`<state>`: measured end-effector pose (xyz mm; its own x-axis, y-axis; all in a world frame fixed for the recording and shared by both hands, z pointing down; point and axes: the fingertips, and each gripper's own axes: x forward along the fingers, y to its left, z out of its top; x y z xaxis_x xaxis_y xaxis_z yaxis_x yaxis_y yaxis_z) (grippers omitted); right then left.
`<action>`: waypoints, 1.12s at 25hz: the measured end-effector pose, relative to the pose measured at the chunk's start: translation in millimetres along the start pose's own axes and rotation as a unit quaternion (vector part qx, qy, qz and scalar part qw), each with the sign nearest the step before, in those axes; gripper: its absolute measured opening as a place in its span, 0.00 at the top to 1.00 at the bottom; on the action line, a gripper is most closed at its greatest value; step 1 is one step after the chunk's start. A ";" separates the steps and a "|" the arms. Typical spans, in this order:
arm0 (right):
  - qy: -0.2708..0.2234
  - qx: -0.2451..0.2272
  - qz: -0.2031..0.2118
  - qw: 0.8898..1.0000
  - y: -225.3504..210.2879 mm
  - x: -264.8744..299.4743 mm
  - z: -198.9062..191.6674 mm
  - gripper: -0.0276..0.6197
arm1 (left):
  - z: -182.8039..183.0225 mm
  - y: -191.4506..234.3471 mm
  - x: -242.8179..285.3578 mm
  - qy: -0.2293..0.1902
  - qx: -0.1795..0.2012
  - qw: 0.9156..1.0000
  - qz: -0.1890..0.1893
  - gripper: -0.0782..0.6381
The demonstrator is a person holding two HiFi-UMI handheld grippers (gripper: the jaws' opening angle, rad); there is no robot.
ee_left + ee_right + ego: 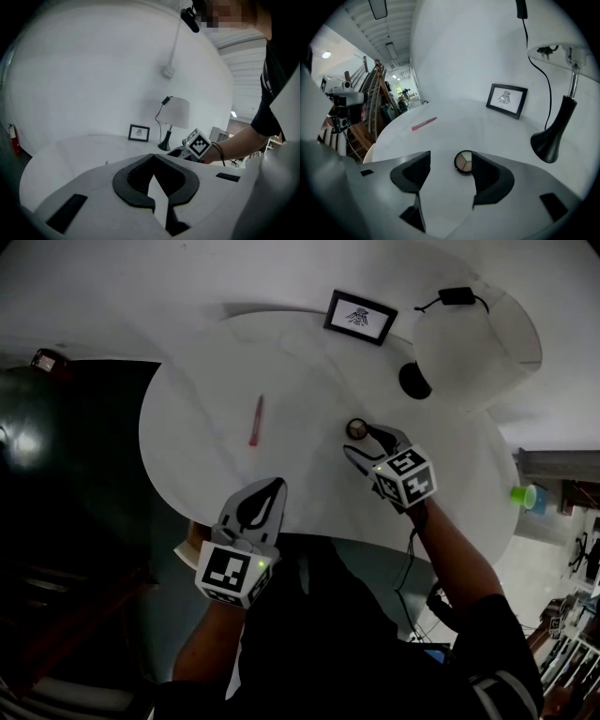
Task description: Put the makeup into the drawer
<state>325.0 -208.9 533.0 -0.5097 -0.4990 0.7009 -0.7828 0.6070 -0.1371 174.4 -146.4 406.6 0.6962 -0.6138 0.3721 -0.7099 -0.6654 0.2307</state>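
A round makeup compact [357,428] with pale powder pans lies open-faced on the white round table [206,465]. My right gripper [366,444] hovers just behind it with its jaws open. In the right gripper view the compact [464,162] sits between the jaws, close to the right one, and neither pad touches it; the right gripper [449,164] holds nothing. A pink makeup stick [254,421] lies further left, also seen as the pink stick [424,123]. My left gripper [265,495] is shut and empty at the table's front edge, its tips [153,157] pressed together. No drawer is in view.
At the table's far side stand a black-framed picture [361,317] and a lamp with a white shade [473,338] on a black base [414,381]. The lamp base [553,136] stands to the right of the right gripper. Dark floor and chairs surround the table on the left.
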 end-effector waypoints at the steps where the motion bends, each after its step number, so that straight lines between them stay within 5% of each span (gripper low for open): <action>1: 0.004 0.002 -0.003 1.000 -4.1 3.3 -1.7 0.60 | -1.3 0.8 0.4 0.001 -0.002 1.000 0.003 0.87; 28: 0.060 -0.038 -0.011 0.997 -33.4 29.8 -28.0 0.63 | 0.7 -15.8 -30.3 0.000 -0.014 0.996 0.089 0.87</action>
<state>346.0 -226.7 578.1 -0.4430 -0.4381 0.7822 -0.7621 0.6436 -0.0712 164.6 -117.6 391.1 0.5587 -0.7211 0.4098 -0.8251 -0.5334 0.1863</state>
